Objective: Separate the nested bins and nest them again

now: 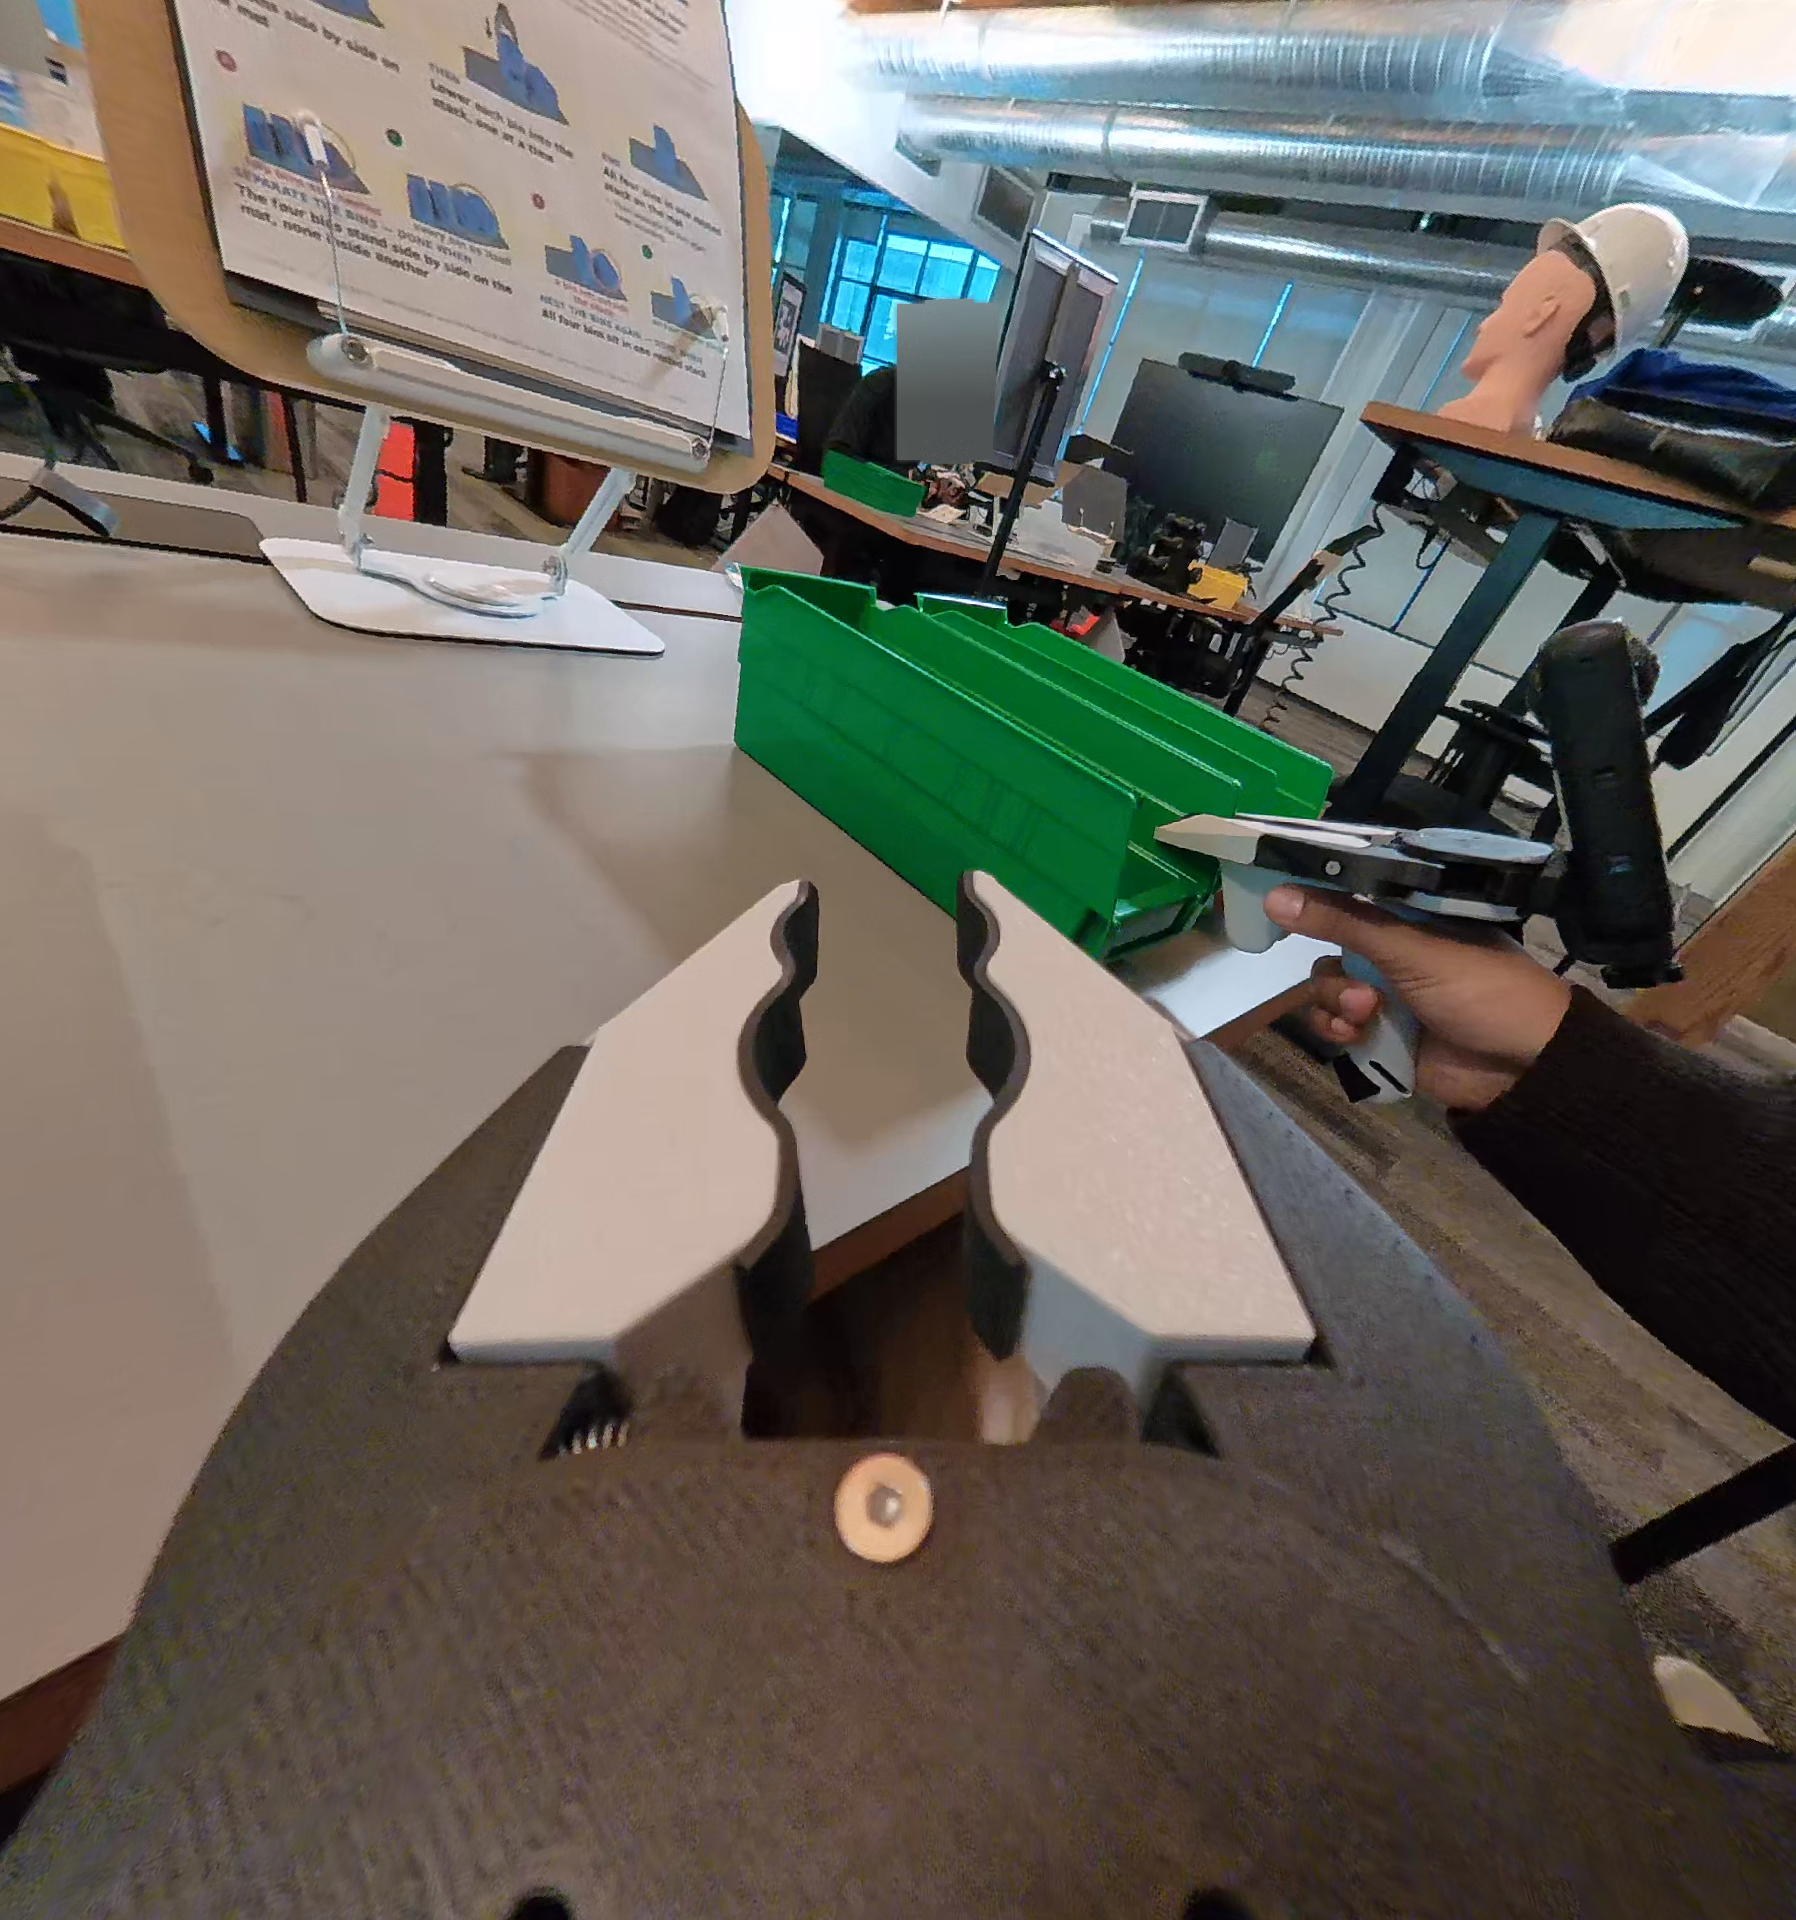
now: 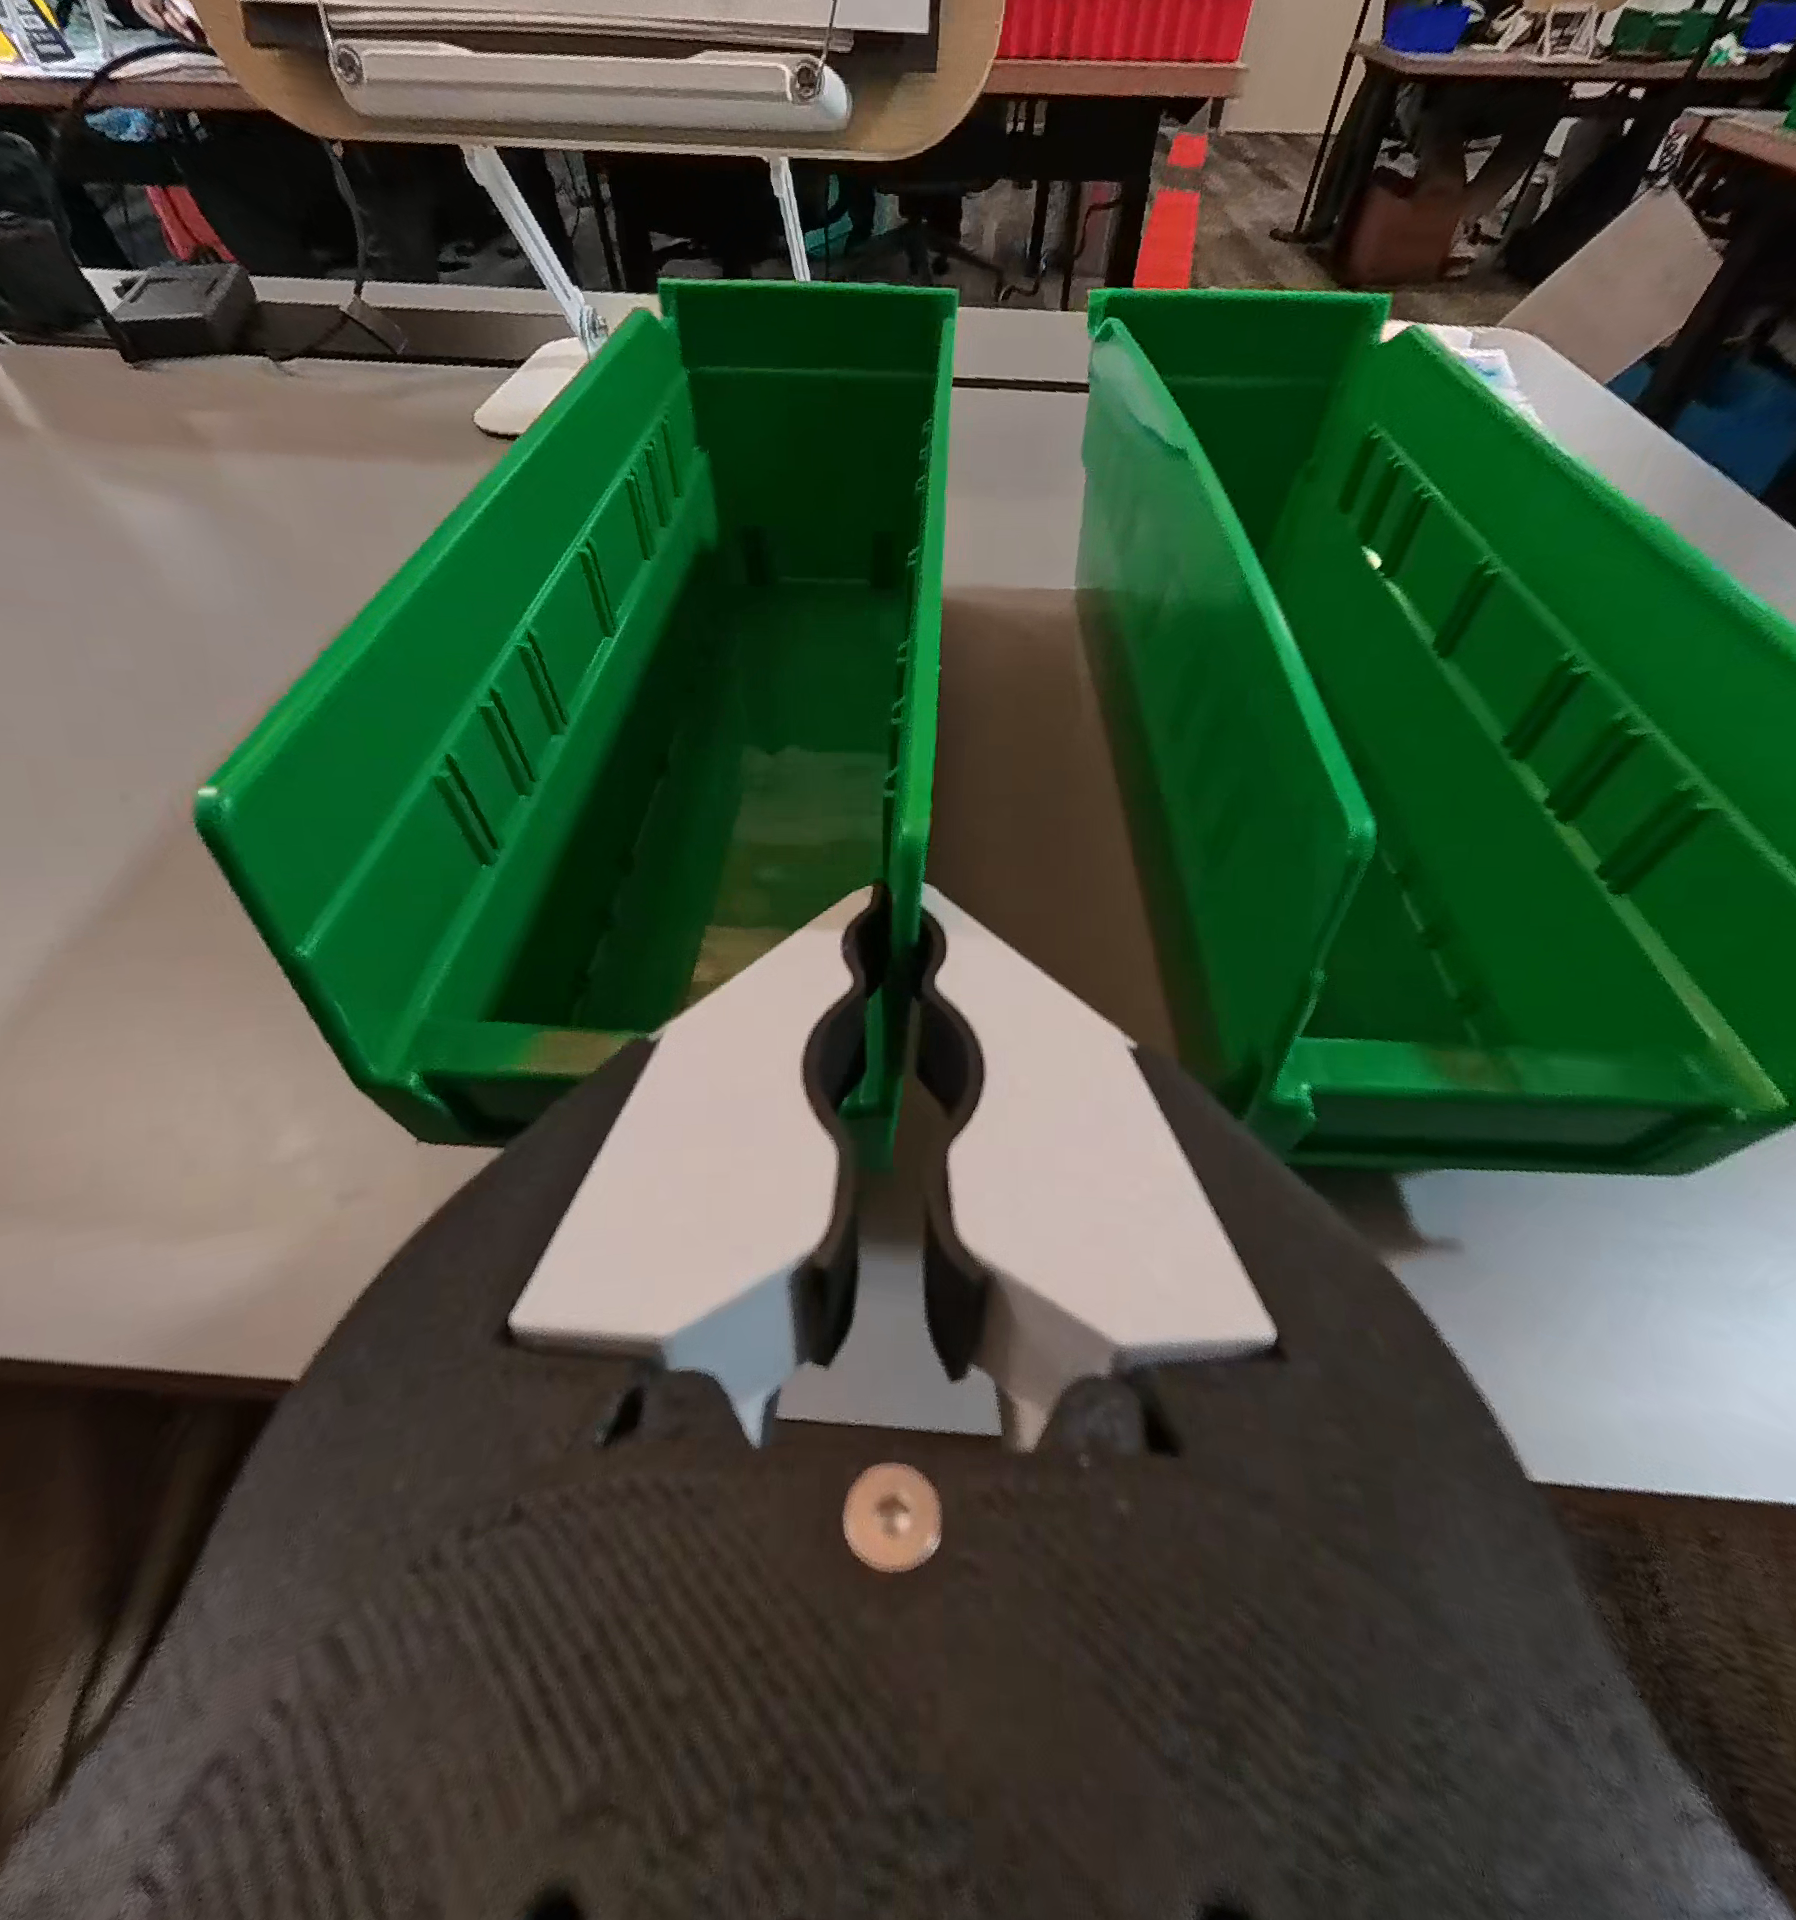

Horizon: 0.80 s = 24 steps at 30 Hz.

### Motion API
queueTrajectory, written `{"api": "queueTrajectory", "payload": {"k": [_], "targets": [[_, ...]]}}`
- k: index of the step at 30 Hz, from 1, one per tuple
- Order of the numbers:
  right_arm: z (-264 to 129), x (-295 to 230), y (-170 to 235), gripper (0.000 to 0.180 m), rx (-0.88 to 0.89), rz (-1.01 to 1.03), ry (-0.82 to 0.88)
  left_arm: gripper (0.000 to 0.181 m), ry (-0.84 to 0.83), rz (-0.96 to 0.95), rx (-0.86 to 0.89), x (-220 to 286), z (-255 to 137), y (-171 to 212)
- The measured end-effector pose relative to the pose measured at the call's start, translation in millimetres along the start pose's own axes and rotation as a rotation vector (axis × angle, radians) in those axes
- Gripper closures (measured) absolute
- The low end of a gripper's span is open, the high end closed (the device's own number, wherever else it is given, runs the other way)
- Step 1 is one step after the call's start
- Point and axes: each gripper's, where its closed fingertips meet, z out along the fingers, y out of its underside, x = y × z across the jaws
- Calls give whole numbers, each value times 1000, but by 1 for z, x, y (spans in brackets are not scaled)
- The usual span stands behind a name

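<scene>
We hold one long green plastic bin by its side wall, with a second beside it on the pale grey table.

Nearest us, the right gripper (image 2: 899, 1023) is closed down to a thin gap, pinching the near end of the right-hand wall of the left green bin (image 2: 561, 727). The left gripper (image 1: 883, 997) hangs part-way open over the table's near edge, holding and touching nothing. Just beyond, the right green bin (image 2: 1496, 748) stands apart from the held one across a strip of bare grey table (image 2: 146, 623); whether more bins sit inside either one, we cannot tell. Farther back stands a paper instruction sheet on a white stand (image 1: 458, 208). We judge the one-wall pinch risky: the thin wall may flex or slip, so the bin could swing and knock its neighbour.
</scene>
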Motion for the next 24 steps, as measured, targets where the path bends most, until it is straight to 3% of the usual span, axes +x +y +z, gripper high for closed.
{"api": "queueTrajectory", "payload": {"k": [6,8,10,14,21,24], "targets": [[-2,6,-7,170,33,-28,75,160,-29,49,30,-5,-1,-3],[-12,2,-28,156,148,-56,83,162,-61,111,47,-11,-1,-5],[-31,-10,-57,154,318,-81,63,162,-81,128,31,-17,0,-3],[-63,-59,-84,174,525,-147,-57,161,-74,34,3,-24,2,0],[-79,-171,-68,174,500,-221,-405,158,-158,70,22,-46,-7,-5],[-75,-204,-52,173,442,-280,-518,150,-170,60,-82,-55,-7,13]]}}
